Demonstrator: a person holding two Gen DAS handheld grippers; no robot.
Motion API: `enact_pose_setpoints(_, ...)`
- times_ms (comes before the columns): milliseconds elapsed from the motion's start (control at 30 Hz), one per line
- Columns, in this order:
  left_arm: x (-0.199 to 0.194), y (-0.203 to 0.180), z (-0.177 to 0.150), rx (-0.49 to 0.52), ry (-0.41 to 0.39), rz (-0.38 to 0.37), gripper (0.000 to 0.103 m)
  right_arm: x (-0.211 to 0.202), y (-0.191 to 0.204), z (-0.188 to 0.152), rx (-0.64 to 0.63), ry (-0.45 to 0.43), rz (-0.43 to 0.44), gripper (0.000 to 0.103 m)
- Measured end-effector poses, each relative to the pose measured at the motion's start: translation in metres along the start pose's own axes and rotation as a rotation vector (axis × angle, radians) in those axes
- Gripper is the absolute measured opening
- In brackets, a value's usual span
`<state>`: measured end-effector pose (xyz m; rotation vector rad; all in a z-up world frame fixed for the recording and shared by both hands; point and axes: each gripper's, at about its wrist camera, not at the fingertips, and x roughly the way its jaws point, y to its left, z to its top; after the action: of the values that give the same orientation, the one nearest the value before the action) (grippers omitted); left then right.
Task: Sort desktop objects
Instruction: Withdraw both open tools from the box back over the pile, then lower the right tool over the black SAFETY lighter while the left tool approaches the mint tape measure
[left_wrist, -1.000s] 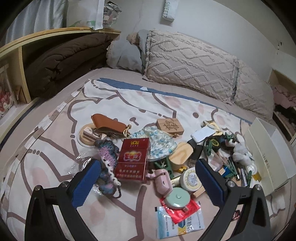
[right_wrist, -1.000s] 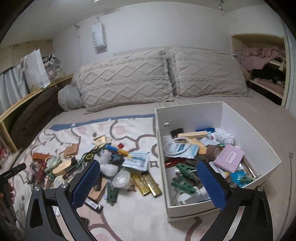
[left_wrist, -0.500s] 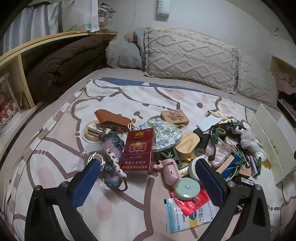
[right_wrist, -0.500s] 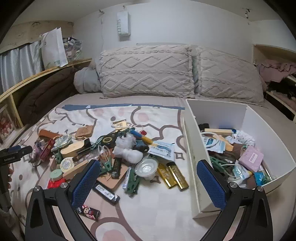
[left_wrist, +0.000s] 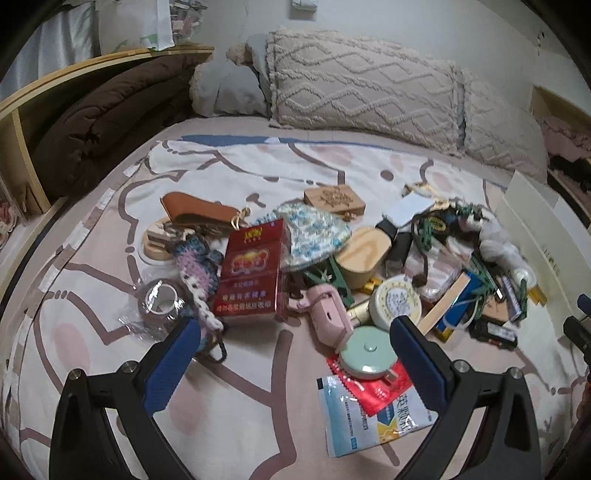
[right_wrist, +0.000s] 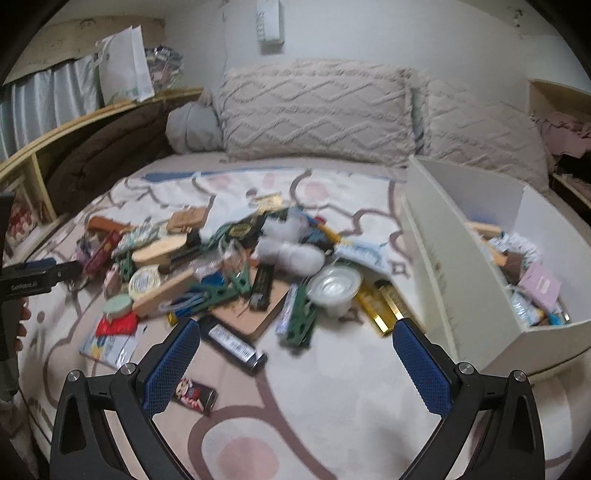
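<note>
Two grippers, both spread wide and holding nothing: left gripper (left_wrist: 291, 334) hangs over the pink clamshell case (left_wrist: 327, 314) and round mint-green tape measure (left_wrist: 365, 352), right gripper (right_wrist: 295, 345) over the black tube lighter (right_wrist: 236, 347). Risk, imo: stuff is heaped and overlapping, so closing on one piece could drag neighbours or snag the green cords. Only the right view shows inside the white open-top box (right_wrist: 436, 258), already part filled; left view sees just its outer wall.

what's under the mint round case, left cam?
The mint round case lies on a red foil packet, which overlaps a blue-white sachet. How far either extends under it is hidden.
</note>
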<state>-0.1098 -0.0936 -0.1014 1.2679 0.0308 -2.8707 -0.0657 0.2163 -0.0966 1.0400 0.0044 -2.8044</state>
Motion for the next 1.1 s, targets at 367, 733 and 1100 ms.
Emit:
enact_pose_setpoints(367, 0.022, -0.022, -0.017, 0.064, 0.069, -0.008, 0.103, 0.024, 0.044, -0.026, -0.089, 0.111, 0.073, 0.103)
enact_pose_setpoints(733, 0.045, -0.045, -0.023, 0.136, 0.095, 0.006, 0.103, 0.025, 0.068, -0.036, -0.150, 0.152, 0.102, 0.103)
enact_pose_setpoints(1100, 0.049, -0.023, -0.026, 0.067, 0.148, 0.008, 0.103, 0.028, 0.074, -0.040, -0.152, 0.167, 0.109, 0.103)
